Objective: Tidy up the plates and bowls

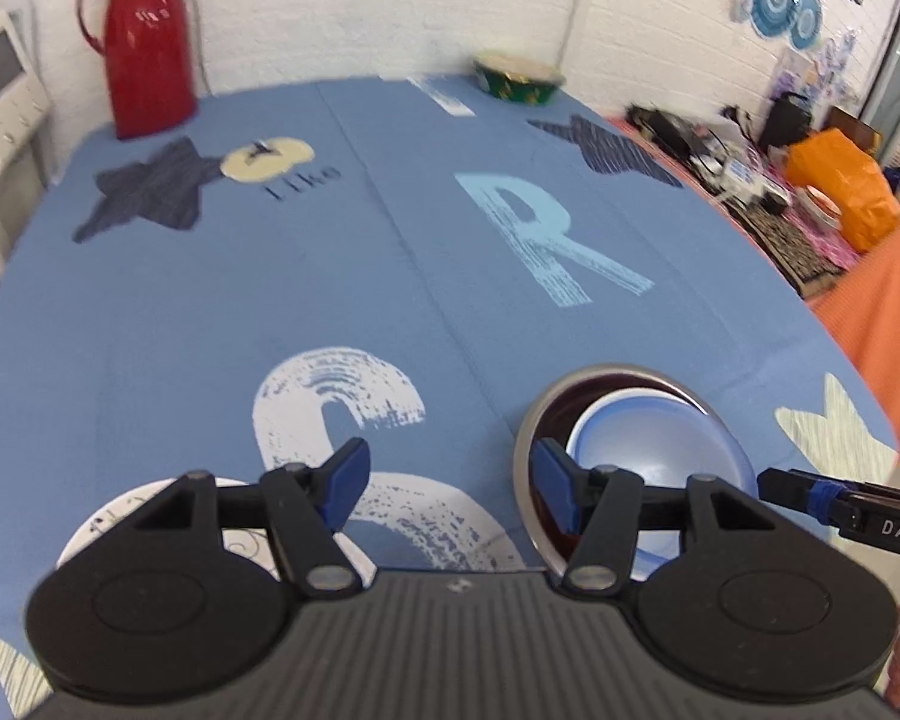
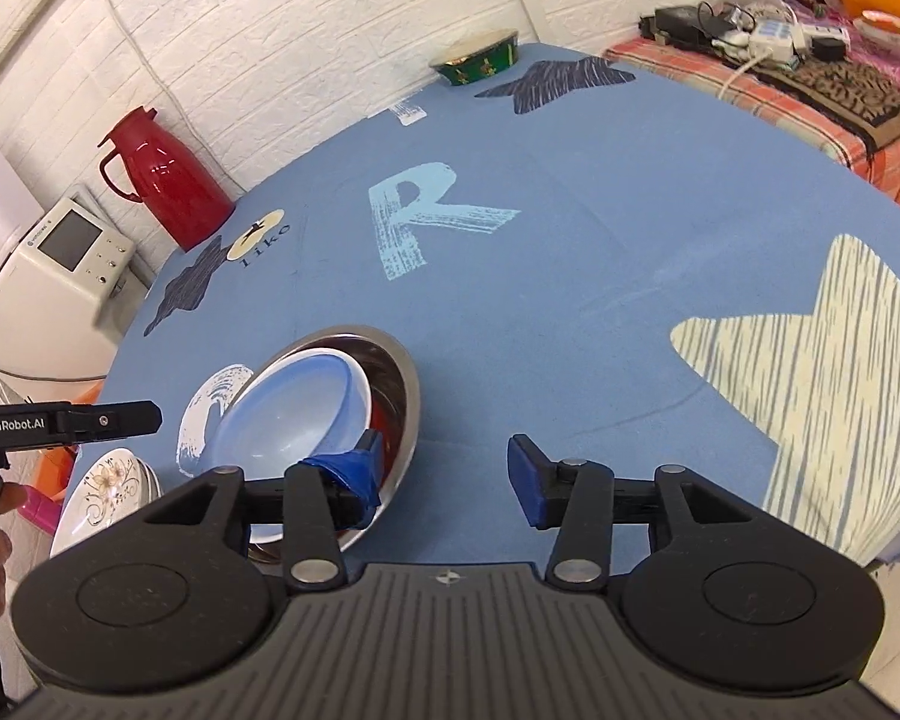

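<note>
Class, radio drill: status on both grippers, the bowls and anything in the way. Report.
Left gripper open, empty. Right gripper open, empty. Blue bowl nested in steel bowl; floral plate beside. Green bowl at far edge. Path clear.

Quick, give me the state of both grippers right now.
Left gripper: open, holding nothing, above the blue tablecloth.
Right gripper: open, holding nothing, beside the steel bowl with the blue bowl inside.

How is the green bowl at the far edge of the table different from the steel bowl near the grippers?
The green bowl is dark green with gold patterns; the steel bowl is plain shiny metal. The green bowl stands alone by the wall; the steel bowl holds a pale blue bowl, tilted inside it. Both stand upright on the blue tablecloth.
</note>
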Tool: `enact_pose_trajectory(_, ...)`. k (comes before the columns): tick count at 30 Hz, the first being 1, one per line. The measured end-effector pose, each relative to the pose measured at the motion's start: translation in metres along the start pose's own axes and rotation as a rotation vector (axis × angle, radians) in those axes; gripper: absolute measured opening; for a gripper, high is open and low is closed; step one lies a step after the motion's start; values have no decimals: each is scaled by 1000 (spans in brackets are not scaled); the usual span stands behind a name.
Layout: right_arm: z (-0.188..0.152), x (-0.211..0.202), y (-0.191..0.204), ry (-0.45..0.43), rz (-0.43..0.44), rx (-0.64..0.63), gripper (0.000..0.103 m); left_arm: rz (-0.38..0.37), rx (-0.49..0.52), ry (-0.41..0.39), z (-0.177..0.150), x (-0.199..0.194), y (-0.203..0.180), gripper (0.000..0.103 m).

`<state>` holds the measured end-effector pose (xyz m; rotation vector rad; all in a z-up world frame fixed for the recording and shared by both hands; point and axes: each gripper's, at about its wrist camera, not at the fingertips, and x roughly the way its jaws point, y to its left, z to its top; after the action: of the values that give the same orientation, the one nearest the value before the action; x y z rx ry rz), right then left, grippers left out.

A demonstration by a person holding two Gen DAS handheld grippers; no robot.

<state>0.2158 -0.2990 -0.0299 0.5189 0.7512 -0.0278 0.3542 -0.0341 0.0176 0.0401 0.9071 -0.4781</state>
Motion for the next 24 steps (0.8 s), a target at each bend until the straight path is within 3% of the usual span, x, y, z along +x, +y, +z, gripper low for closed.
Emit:
enact_pose_trajectory(9, 0, 0, -5, 50, 20, 24, 32, -105, 21, 156, 13, 36, 11, 58)
enact_pose_trajectory(24, 5, 26, -9, 112, 44, 61, 37, -112, 40, 210, 6, 71, 7, 60)
